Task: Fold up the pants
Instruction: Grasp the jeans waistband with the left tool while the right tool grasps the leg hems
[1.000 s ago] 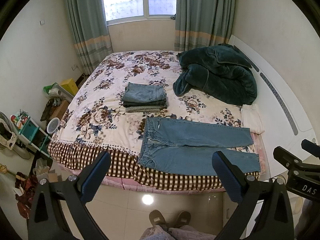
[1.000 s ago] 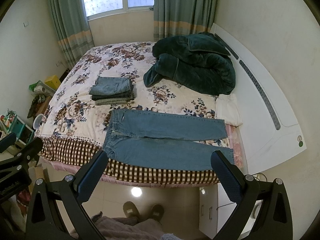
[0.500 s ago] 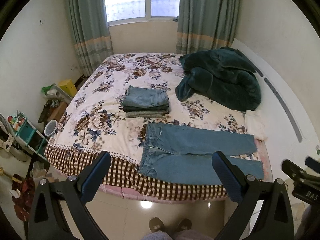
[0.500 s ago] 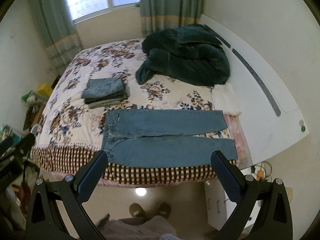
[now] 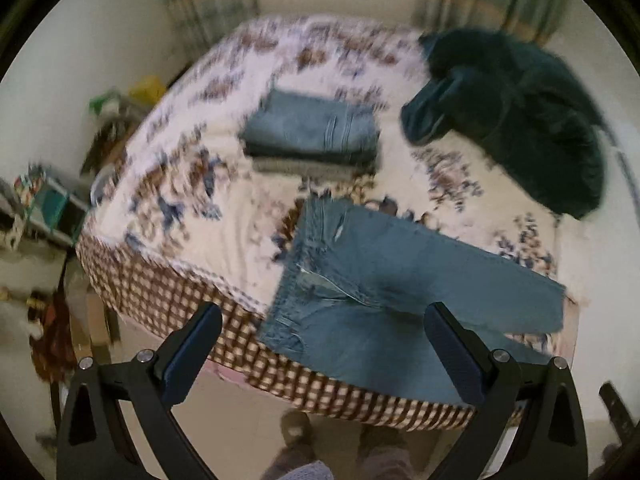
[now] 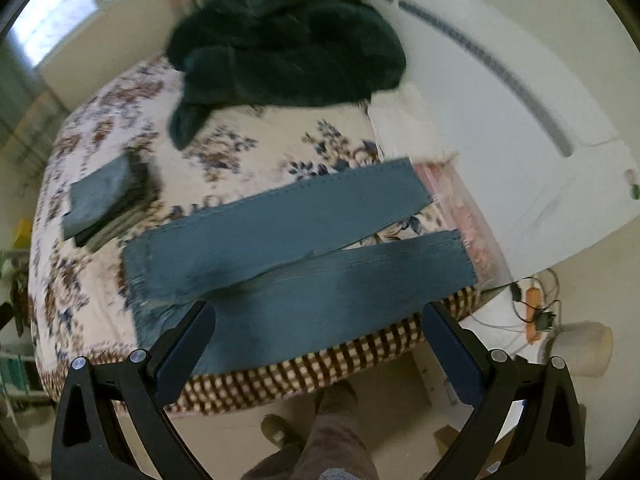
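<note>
Your left gripper (image 5: 324,344) and right gripper (image 6: 320,342) both hang with jaws spread wide, holding nothing. The pants (image 6: 304,240) lie flat along the bed's (image 5: 192,216) near edge, legs apart.

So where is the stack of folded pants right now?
The stack of folded pants sits mid-bed in the left wrist view, just beyond the waistband of the spread-out jeans and left of the dark green blanket.

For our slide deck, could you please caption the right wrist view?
Open right tongs above unfolded jeans laid flat on a floral bed, beside a folded stack.
</note>
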